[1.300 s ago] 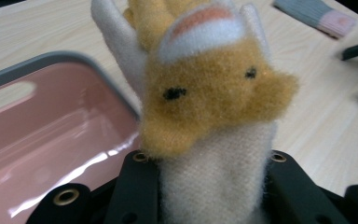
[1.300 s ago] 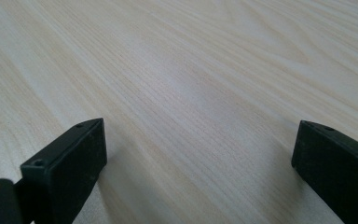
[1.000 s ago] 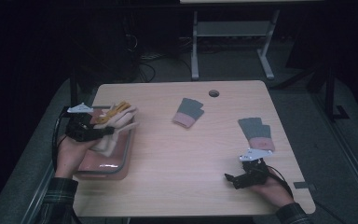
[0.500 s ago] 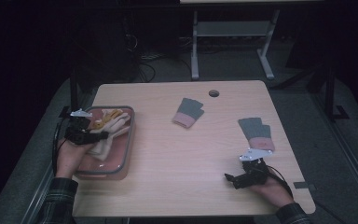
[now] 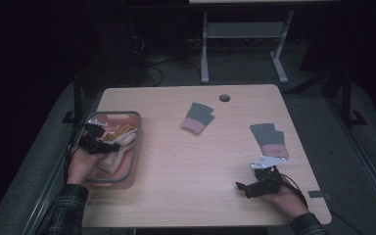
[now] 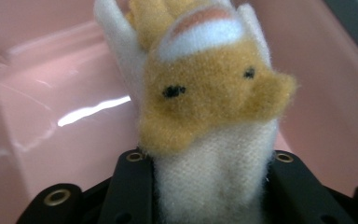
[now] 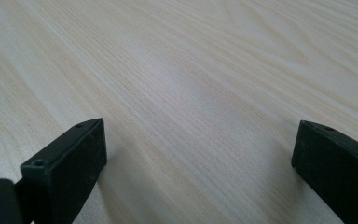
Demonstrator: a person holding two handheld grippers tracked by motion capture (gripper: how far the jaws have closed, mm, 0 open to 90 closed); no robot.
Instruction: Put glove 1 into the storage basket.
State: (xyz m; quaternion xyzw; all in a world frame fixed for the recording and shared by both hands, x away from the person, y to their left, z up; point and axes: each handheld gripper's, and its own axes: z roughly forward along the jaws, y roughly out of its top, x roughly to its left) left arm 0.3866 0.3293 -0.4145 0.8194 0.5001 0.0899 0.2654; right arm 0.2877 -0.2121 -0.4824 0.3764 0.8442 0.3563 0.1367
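Observation:
A white and orange fuzzy glove [image 6: 205, 102] with two small black dots hangs between the jaws of my left gripper [image 6: 209, 186], which is shut on its white cuff. In the high view my left gripper [image 5: 95, 139] holds the glove [image 5: 117, 142] low inside a pink tray [image 5: 133, 161] at the table's left. Another grey and pink glove [image 5: 198, 118] lies mid-table and a second one [image 5: 270, 139] at the right. My right gripper [image 5: 245, 187] rests near the front right edge, its jaws wide open over bare wood [image 7: 196, 102].
A round cable hole [image 5: 224, 98] sits near the table's far edge. A metal stand [image 5: 245, 44] and cables are on the dark floor behind the table. Bare wood [image 5: 191, 176] lies between the tray and my right gripper.
My left gripper has lowered the white and orange glove from above the tray down into it. The right gripper has stayed still.

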